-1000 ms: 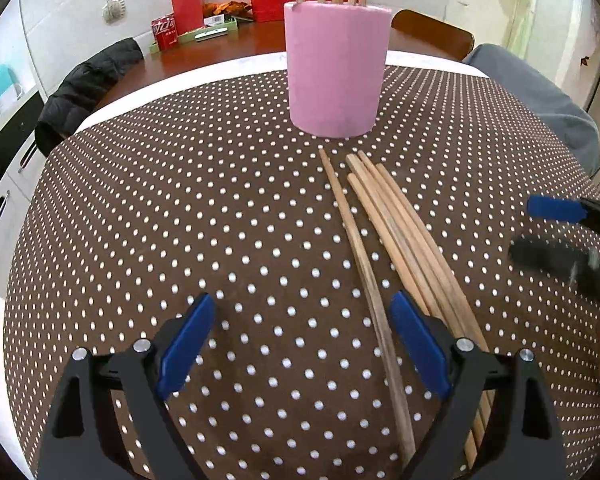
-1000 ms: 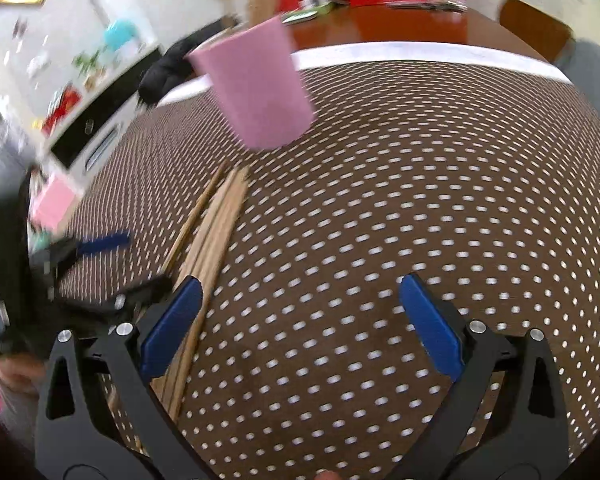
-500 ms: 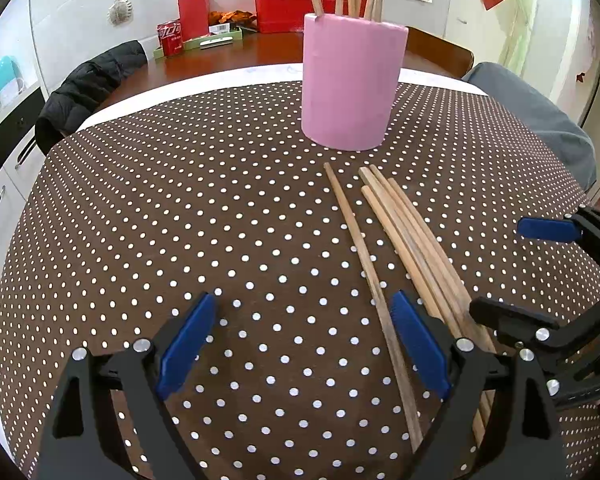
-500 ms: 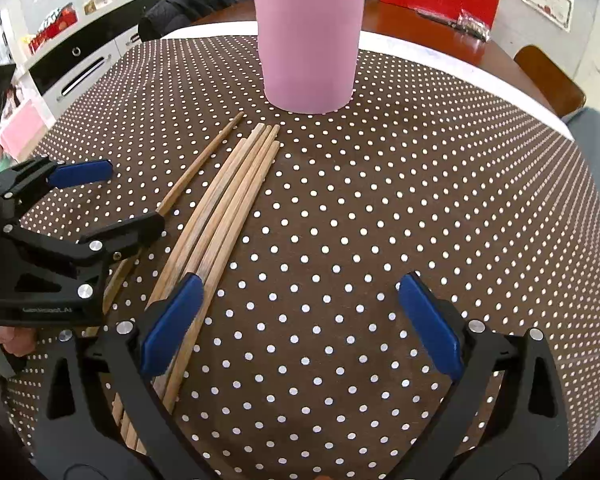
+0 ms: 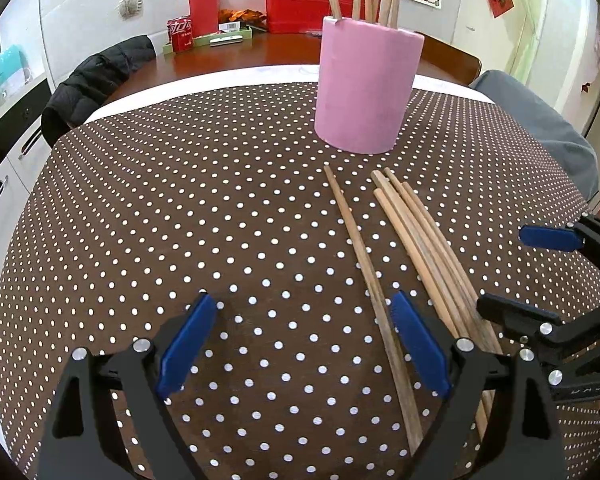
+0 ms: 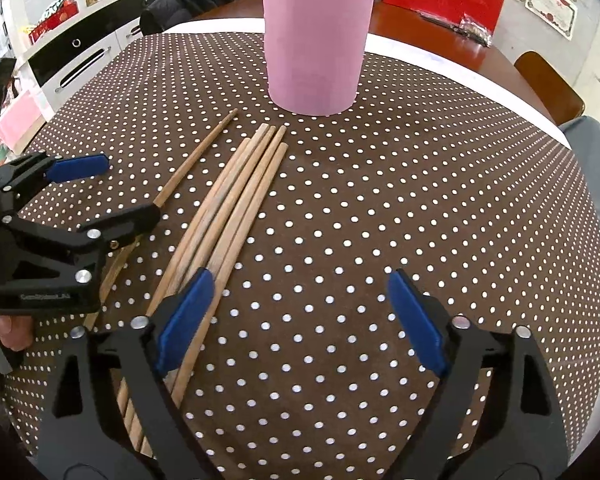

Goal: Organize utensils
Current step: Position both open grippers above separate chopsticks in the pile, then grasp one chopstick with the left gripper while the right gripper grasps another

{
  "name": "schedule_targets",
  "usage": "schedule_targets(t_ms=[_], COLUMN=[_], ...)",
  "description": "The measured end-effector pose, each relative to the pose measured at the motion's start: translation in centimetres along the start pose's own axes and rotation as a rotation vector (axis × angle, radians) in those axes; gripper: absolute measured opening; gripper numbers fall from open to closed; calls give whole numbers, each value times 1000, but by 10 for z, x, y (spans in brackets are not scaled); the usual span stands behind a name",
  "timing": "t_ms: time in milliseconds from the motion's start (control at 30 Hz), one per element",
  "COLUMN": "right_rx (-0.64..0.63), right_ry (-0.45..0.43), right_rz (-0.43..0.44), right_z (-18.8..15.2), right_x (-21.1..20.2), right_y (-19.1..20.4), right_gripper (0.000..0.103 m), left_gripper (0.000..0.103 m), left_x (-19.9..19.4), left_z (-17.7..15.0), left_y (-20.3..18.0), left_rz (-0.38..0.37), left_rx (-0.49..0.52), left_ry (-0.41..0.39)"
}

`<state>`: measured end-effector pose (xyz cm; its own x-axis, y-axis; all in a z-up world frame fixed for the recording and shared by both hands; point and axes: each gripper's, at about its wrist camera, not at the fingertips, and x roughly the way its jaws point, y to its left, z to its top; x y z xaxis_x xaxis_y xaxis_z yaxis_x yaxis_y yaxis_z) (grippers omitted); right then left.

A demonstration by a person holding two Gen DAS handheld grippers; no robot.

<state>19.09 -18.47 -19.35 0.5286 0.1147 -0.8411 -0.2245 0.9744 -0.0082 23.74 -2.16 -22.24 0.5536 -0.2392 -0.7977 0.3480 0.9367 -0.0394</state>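
Holder, pink, sits larger and closer in left wrist view than a second ago; left gripper wide open, empty, one loose chopstick between its jaws. Right wrist view: blur gone; right gripper wide open, empty, beside four bundled chopsticks on dotted tablecloth.

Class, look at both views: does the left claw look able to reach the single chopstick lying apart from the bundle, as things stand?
Probably yes. The left claw is open, and the single chopstick lies bare on the dotted cloth just beside its right finger. The bundle and the right claw sit off to the side.
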Motion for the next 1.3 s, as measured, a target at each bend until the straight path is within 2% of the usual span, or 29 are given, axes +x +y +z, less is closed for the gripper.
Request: schedule_targets(t_ms=[67,167,300,433,500,567,633,833,1167,1300], right_rx=[23,32,-14,-11,-14,-6,7,-10,-22,-41], right_ry=[-3,-5,-3,-7,-8,-1,-4,-5,-4,5], right_rz=[19,28,-11,-8,-3,-1,-3,41,60,37], right_z=[-3,-6,-2,-5,-9,-11,-5,13,22,25], right_x=[-2,-2,4,4,0,-5,-5,5,10,11], right_y=[-2,-2,13,12,9,3,-1,2,0,4], right_gripper=[78,78,79,77,69,51,43,42,41,41], left_gripper=[88,88,88,88,88,88,88,88,88,73], left_x=[0,1,1,0,0,1,1,11,24,19], left_z=[0,1,1,2,2,2,2,14,35,33], left_y=[0,-1,-1,0,0,0,0,-9,-9,-13], left_rz=[-5,0,3,-7,-7,-3,1,61,51,24], left_rx=[-5,-3,-2,-13,-15,-12,-9,43,53,82], left_ry=[-1,0,0,-3,-3,-2,-2,30,80,75])
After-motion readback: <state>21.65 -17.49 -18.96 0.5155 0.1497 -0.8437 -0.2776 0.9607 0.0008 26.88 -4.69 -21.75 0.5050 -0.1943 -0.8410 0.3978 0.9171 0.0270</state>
